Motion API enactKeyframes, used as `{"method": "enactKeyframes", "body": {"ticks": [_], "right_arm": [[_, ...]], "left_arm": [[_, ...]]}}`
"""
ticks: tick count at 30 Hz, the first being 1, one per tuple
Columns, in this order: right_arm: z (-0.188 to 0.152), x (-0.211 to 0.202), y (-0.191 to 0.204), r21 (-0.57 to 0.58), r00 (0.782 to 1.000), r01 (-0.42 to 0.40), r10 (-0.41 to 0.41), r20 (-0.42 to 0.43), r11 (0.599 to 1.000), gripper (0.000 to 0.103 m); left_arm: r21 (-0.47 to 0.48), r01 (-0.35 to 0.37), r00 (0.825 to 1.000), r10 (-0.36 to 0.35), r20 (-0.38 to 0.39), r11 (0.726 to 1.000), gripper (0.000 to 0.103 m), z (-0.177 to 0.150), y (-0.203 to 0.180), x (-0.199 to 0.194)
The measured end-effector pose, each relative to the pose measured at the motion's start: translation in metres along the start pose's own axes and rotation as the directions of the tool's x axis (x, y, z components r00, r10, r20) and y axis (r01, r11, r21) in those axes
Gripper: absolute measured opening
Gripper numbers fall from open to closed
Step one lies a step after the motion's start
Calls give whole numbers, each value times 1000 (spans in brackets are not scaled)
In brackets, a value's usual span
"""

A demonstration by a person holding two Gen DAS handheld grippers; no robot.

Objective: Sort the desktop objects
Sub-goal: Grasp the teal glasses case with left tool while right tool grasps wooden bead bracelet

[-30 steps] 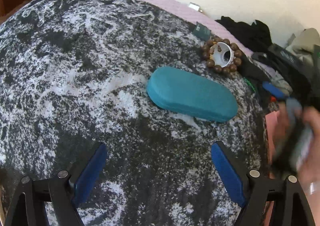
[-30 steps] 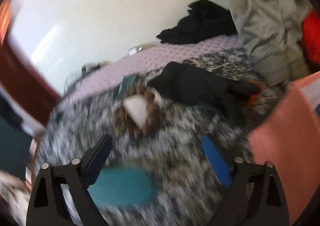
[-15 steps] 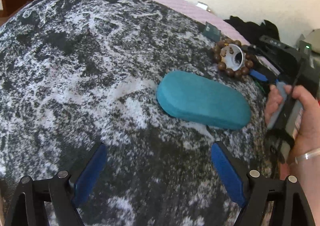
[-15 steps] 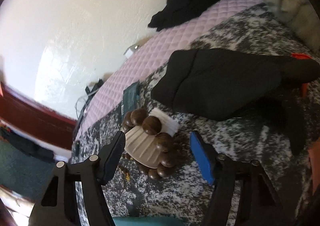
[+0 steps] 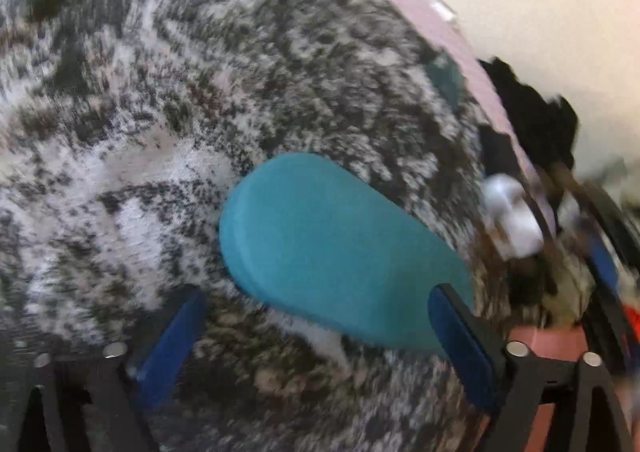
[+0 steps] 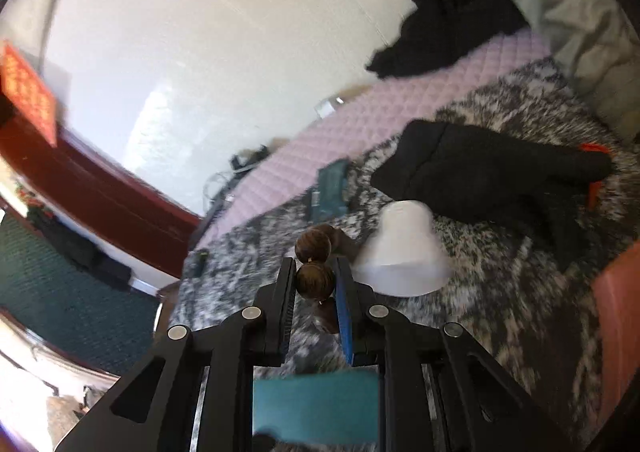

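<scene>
Teal case: oblong, rounded, matte teal hard case (image 5: 340, 252), closed, lying flat on the mottled black-and-white plush cover (image 5: 160, 111); contents not visible. Its lower edge also shows in the right wrist view (image 6: 316, 400).
Writing: none legible on any item. A red panel with a gold pattern (image 6: 28, 91) hangs at far left of the right wrist view; its marks are too blurred to read.
Left gripper: left gripper (image 5: 320, 340), jaws opening and spread wide, nothing between the blue pads. The right-hand finger overlaps the case's near end in the picture; contact cannot be confirmed.
Right gripper: right gripper (image 6: 314, 284), jaws closing, pads pressing on one dark brown wooden bead of the bead bracelet (image 6: 314, 248). Further beads stand above the fingertips and hang below them.
White cup: small white ribbed plastic cup (image 6: 404, 252), lying on its side on the cover, just beside the held beads.
Change from earlier frames: half a second ago the bracelet ringed the cup and the right jaws stood apart around both; the beads are now off the cup. The left view now sits closer to the case, which fills more of the picture.
Background items: black folded fabric pouch (image 6: 480, 179) behind the cup; small dark green card-like packet (image 6: 330, 191) near the lilac quilted sheet (image 6: 380, 123); salmon-pink box edge (image 6: 616, 312) at right, interior not visible.
</scene>
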State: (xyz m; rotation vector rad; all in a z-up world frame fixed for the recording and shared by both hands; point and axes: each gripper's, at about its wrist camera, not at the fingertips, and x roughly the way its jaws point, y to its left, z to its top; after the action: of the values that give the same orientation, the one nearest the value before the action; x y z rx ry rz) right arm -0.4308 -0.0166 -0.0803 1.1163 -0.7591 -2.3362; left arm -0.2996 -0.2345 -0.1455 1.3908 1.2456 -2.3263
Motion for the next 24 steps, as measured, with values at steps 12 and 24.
{"method": "enactKeyframes", "body": {"ticks": [12, 24], "right_arm": [[-65, -136, 31, -237, 999, 9, 1, 45, 971, 20], [-63, -173, 1, -241, 992, 31, 0, 126, 970, 20]], "left_arm": [[242, -372, 924, 333, 186, 896, 103, 16, -78, 59], [373, -354, 930, 366, 40, 858, 56, 7, -110, 65]]}}
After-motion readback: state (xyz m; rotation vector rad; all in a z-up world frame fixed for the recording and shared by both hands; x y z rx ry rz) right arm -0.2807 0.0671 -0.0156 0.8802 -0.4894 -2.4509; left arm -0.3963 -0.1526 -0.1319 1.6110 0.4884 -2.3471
